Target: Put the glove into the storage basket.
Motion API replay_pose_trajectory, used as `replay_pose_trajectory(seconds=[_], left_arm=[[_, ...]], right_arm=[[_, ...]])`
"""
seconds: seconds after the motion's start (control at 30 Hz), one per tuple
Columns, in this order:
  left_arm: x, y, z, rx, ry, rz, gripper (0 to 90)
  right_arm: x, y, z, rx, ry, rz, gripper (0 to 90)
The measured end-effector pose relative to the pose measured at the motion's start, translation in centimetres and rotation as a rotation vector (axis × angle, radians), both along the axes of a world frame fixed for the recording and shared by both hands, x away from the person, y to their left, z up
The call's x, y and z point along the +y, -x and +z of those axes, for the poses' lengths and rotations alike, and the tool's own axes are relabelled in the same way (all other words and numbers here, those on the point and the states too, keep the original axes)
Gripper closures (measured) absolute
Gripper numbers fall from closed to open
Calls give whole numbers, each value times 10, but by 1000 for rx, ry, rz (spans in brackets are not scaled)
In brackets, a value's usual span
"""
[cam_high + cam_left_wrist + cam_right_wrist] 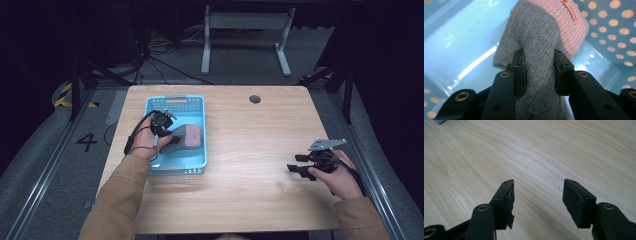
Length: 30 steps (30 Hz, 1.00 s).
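- Right tongs [295,165]: lower right of the high view, held in the person's right hand [342,175] just above the bare worktop [250,150]. A grey three-cornered plate [326,144] sits on top of the tool.
- Right tongs [537,200], right gripper view: the 2 black jaws are spread wide, with bare wood grain between them. Nothing is gripped.
- Left tongs [172,142]: left of centre in the high view, held in the person's left hand [147,142]. The sleeve [120,200] enters from the bottom edge. The tool reaches down into the basket.
- Left tongs [539,72], left gripper view: the 2 jaws pinch the grey knitted part of the sock [539,50], 1 pad pressing on each side of the fabric.
- Sock [185,137]: inside the blue basket, in the centre of the basket area. The grey end lies toward the left hand; the pink ribbed cuff [574,27] points to the upper right of the left gripper view and carries a small tag. Whether the cuff rests on the basket floor cannot be told.
- Basket [175,102]: light blue with perforated walls, standing on the left half of the worktop, well apart from the right tongs.
- Round hole [255,99]: in the worktop near its far edge, upper centre of the high view.
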<state>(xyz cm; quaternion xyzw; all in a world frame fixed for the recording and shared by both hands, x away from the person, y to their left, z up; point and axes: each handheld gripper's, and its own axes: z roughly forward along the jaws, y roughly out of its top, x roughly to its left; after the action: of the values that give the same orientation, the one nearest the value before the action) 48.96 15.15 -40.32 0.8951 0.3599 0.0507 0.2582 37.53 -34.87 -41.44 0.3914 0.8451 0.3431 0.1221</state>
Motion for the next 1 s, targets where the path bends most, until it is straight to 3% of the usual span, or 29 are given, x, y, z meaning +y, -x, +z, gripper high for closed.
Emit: replay_pose_trajectory(seconds=[0.37, 0.53, 0.63, 0.7, 0.8, 0.83, 0.97, 1.0], left_arm=[[-5, -7, -16, 69, -10, 9, 662], [-9, -9, -21, 70, -42, 9, 655], [-9, -10, -22, 66, -39, 14, 636], [-8, -10, -21, 27, -51, 37, 466], [-6, -9, -19, 3, -15, 35, 418], [-4, -9, -16, -36, 10, 47, 336], [-1, -7, -11, -70, 47, 48, 323], [1, -2, -5, -103, 55, 56, 322]], right_arm=[[2, -1, -1, -5, 1, 6, 426], [3, -1, -1, -5, 4, 7, 425], [3, -1, -1, -6, 3, 8, 424], [3, -1, -1, -6, 1, 8, 424], [3, -1, 0, -7, 3, 11, 424], [4, -2, 0, -9, 0, 18, 423], [7, -4, 2, -12, -1, 27, 421], [9, -6, 2, -13, -3, 35, 420]])
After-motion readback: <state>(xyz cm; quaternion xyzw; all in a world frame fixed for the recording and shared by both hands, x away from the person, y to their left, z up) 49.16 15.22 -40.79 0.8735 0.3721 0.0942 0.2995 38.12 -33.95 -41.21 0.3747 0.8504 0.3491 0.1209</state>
